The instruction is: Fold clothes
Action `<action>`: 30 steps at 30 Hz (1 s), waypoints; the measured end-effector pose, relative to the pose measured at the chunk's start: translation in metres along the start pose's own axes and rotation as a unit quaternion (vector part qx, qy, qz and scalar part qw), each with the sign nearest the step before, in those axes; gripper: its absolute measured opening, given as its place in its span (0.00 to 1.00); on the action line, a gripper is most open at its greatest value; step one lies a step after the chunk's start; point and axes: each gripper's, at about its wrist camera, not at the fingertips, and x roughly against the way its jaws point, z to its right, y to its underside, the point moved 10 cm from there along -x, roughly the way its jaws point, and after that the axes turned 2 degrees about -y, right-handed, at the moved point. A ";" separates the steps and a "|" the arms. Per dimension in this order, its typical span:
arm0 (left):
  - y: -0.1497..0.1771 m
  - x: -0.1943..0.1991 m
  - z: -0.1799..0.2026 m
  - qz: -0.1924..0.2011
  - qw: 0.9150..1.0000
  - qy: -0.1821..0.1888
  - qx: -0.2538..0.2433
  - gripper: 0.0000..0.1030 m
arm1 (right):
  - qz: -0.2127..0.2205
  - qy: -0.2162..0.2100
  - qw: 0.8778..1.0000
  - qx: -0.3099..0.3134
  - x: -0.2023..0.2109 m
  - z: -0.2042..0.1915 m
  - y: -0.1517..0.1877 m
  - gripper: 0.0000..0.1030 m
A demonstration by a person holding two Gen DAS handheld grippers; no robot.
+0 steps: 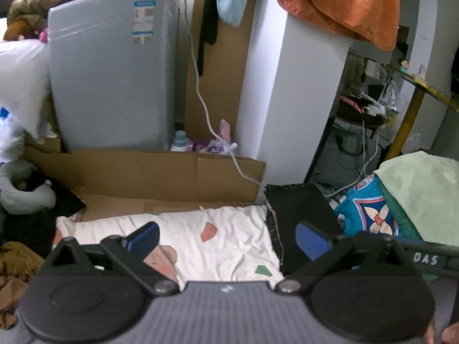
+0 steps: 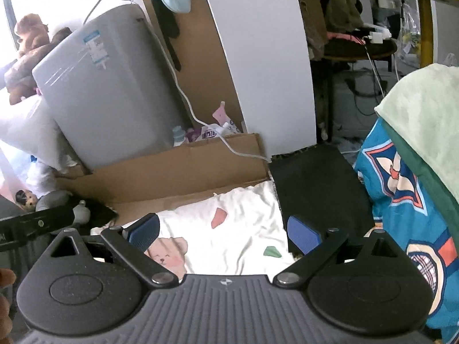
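Both the left gripper and the right gripper hang with jaws spread wide and empty above a white printed garment lying flat on a cardboard sheet. A black cloth lies just beside the garment, near a heap of teal patterned fabric and a pale green towel.
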 end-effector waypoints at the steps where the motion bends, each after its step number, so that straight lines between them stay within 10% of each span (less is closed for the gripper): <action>1: 0.003 0.004 -0.001 0.000 1.000 0.002 0.004 1.00 | -0.001 0.000 1.000 -0.004 0.004 -0.001 0.003 0.96; 30: 0.142 0.041 -0.068 -0.107 0.986 -0.094 0.083 1.00 | -0.058 0.056 0.997 0.020 0.027 -0.035 0.106 0.96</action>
